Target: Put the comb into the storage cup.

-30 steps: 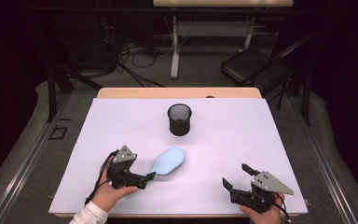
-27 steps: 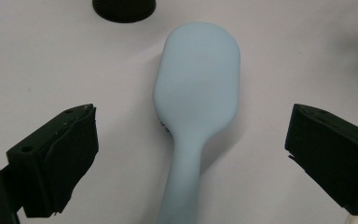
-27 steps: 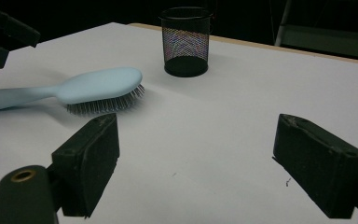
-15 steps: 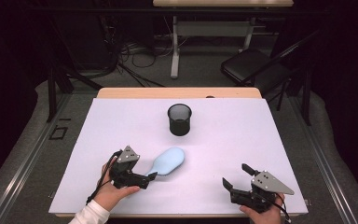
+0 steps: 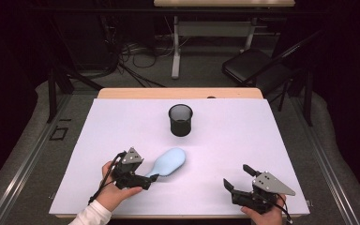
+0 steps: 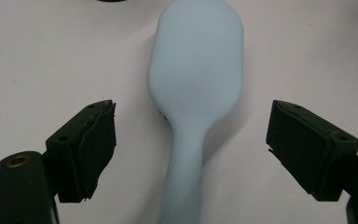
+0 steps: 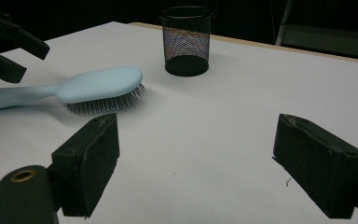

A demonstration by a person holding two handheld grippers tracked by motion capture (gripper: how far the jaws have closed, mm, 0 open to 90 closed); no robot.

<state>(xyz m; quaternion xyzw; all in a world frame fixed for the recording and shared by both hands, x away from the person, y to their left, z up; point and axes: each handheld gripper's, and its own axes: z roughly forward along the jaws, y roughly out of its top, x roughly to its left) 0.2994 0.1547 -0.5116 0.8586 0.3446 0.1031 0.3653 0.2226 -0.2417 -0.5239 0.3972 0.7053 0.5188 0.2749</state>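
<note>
Two hand-held grippers on the tabletop [image 5: 262, 126], both wide open, neither gripping anything. Left hand-held gripper [image 5: 151, 177] has crept a bit closer to the hairbrush [image 5: 168, 162] compared with a second ago; small shift only, low and forward along the handle. Its own view now has the handle running up between the jaws, pads well apart on either side, not touching it. Hairbrush has not moved: light blue, lying bristles down near the front-left middle of the tabletop, head pointing toward the mesh cup [image 5: 180, 120], handle end toward the left hand [image 5: 115, 192]. Cup stands upright farther back, well apart from the brush, looks empty from above.

Right hand-held gripper [image 5: 236, 180] unchanged, parked near the front right edge, jaws spread, aimed across at the brush and cup, holding nothing.

Reading: the approach on the handle is about finished, the grip is not yet made. Likely step in hand is closing on the handle, then lifting the brush, probably toward the cup. Jaws look lined up square to the handle, so closing should catch it; the handle is narrow and smooth, may twist if pinched too near the end.
</note>
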